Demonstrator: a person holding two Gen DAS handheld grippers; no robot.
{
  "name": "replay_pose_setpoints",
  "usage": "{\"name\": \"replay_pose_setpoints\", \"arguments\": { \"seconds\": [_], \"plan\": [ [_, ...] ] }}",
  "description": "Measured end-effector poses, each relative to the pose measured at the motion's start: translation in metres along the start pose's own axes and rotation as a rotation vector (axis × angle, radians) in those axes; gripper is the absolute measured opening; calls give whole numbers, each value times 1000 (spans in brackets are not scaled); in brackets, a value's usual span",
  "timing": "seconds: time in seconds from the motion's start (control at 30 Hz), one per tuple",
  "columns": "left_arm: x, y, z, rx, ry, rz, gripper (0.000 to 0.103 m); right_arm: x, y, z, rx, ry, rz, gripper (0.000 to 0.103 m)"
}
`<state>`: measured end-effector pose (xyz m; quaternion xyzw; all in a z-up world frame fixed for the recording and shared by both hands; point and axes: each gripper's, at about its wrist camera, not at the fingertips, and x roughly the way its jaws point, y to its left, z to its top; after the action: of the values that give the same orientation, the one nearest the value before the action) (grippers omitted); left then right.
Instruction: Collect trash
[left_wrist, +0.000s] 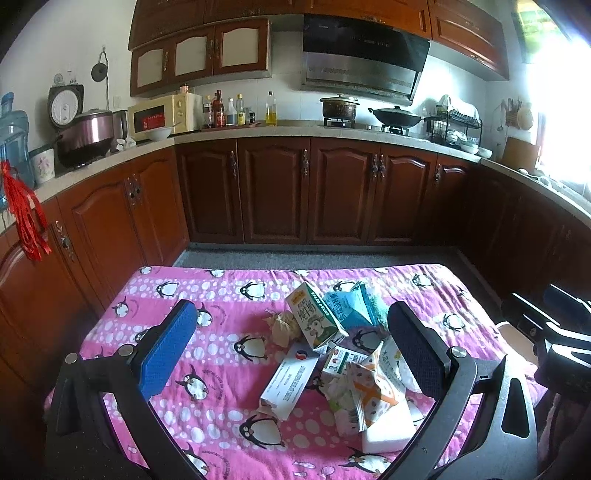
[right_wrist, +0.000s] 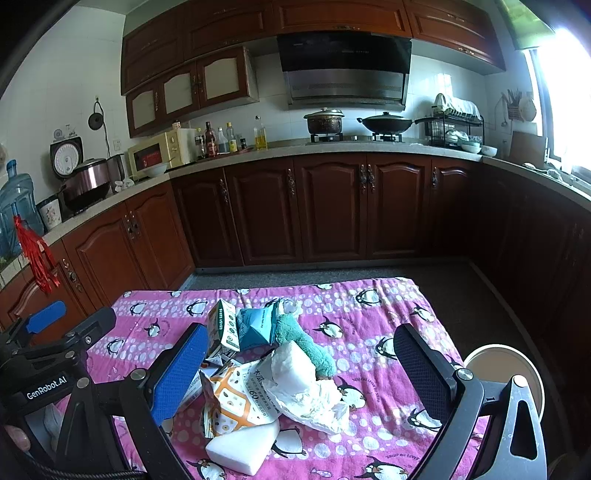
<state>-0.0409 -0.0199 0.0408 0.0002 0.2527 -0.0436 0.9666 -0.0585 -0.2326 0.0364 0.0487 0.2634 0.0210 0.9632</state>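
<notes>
left gripper (left_wrist: 291, 354) | black frame, silver screws | blue pad, dark pad | right gripper (right_wrist: 299, 373) apparently alike

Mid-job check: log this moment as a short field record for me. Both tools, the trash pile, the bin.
left tool: open, empty, above the pile
right tool: open, empty, above the pile
surface: pink penguin-print cloth
pile: green-and-white milk carton, teal folded paper packet, crumpled white tissue wad, white foam block
bin: round white-rimmed container, by the table's right edge

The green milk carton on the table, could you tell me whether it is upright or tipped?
Tipped: the milk carton leans on the teal carton.
</notes>
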Motion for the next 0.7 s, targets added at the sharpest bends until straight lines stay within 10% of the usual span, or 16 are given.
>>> {"name": "replay_pose_setpoints", "arguments": {
  "seconds": [0.7],
  "plan": [
    [0, 0, 1, 1, -6, -4, 103, -1, -1, 0, 0, -3, -4, 100]
  ]
}}
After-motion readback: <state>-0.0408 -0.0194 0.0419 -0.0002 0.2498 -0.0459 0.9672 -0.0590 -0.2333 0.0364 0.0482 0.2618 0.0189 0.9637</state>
